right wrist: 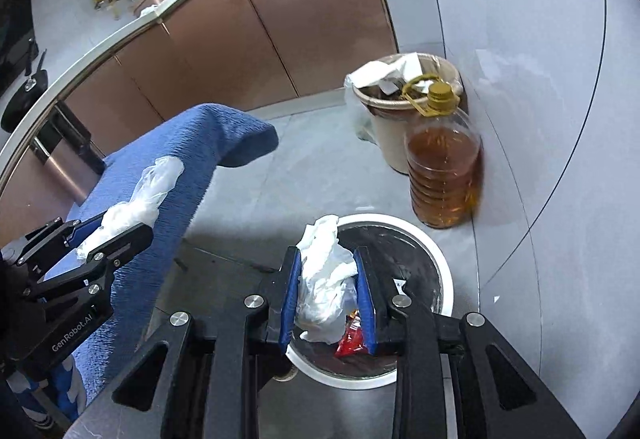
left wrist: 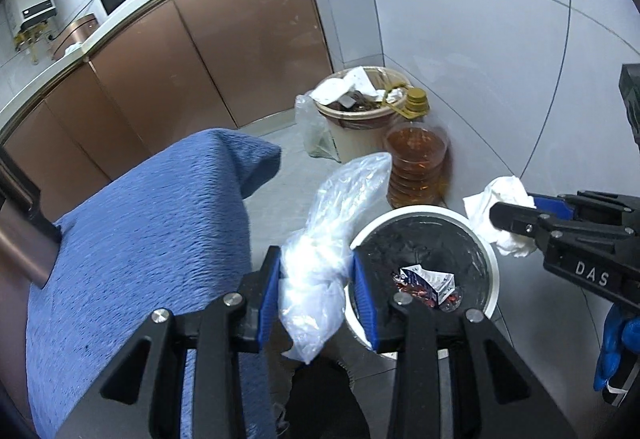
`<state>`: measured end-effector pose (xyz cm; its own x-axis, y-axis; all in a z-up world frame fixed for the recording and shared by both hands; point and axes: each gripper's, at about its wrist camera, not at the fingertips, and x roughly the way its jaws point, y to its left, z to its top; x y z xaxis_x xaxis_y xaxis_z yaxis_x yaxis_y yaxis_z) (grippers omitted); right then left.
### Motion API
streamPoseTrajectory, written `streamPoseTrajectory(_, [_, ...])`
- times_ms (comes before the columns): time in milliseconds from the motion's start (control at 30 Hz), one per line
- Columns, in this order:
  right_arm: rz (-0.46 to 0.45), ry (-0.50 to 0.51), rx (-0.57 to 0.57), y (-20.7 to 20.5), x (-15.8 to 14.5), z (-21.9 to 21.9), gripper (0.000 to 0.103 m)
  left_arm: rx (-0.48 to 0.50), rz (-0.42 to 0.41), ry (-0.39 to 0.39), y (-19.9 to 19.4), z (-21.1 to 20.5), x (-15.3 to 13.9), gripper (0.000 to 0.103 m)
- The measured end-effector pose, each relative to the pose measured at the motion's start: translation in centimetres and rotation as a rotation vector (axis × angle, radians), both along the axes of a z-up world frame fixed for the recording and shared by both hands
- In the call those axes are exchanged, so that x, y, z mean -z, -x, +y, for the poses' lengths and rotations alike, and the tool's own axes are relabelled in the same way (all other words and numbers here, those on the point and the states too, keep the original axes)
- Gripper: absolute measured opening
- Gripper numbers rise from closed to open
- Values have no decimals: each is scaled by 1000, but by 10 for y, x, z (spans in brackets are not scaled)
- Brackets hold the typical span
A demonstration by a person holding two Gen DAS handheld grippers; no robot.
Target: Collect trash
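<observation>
Hidden, left side: the blue textured cloth (left wrist: 152,239) covers whatever it lies on; in the left wrist view it fills 9 o'clock and its support cannot be made out.
Left claw (left wrist: 316,275): clamped on a crumpled clear plastic bag (left wrist: 320,239), whose lower end hangs below the blue pads at 6 o'clock; the bag's contents are too blurred to tell.
Left claw, other view: seen at 8 o'clock in the right wrist view (right wrist: 116,235), over the blue cloth, with the bag sticking out past its tips.
Writing, left claw: "GenRobot.AI" on its body in the right wrist view.
Trash bin (left wrist: 494,267): round, white rim, dark liner, just beside the left claw toward 3 o'clock; its near rim is cut off by the claw frames.
Bin contents: a crushed white and blue carton (left wrist: 424,279) and a red wrapper (right wrist: 352,339); their print is unreadable.
Right claw (right wrist: 326,295): closed on a white crumpled tissue (right wrist: 324,279), held above the bin's opening.
Writing, right claw: "DAS" in the left wrist view, the rest cut off.
Far corner, 1 o'clock: an oil bottle (right wrist: 444,167) with a yellow cap, touching a beige full bin (right wrist: 384,143).
</observation>
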<state>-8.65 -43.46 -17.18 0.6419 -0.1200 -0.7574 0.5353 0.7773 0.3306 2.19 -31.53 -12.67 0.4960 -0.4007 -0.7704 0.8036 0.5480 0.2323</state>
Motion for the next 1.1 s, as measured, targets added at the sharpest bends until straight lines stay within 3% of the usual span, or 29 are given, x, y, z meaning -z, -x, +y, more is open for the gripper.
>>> streamPoseTrajectory(133, [12,-13,13,-2,8,-6,32,18,34,4,-1,-11,8,36])
streamPoseTrajectory(200, [17,-16,19,-2,12,-8,34,23,44,9,-1,-14,11,44])
streamPoseTrajectory(267, [22,-20,26,-2,15,-10,41,29,53,26,0,-15,11,60])
streamPoseTrajectory(367, [27,-22,42,0,18,-13,46,39,60,42,2,-17,10,66])
streamPoseTrajectory(733, [23,-10,65,4,12,-15,48,28,65,76,7,-7,0,68])
streamPoseTrajectory(1100, [-22,56,47,7,-26,4,56,-72,8,179,0,42,-35,68])
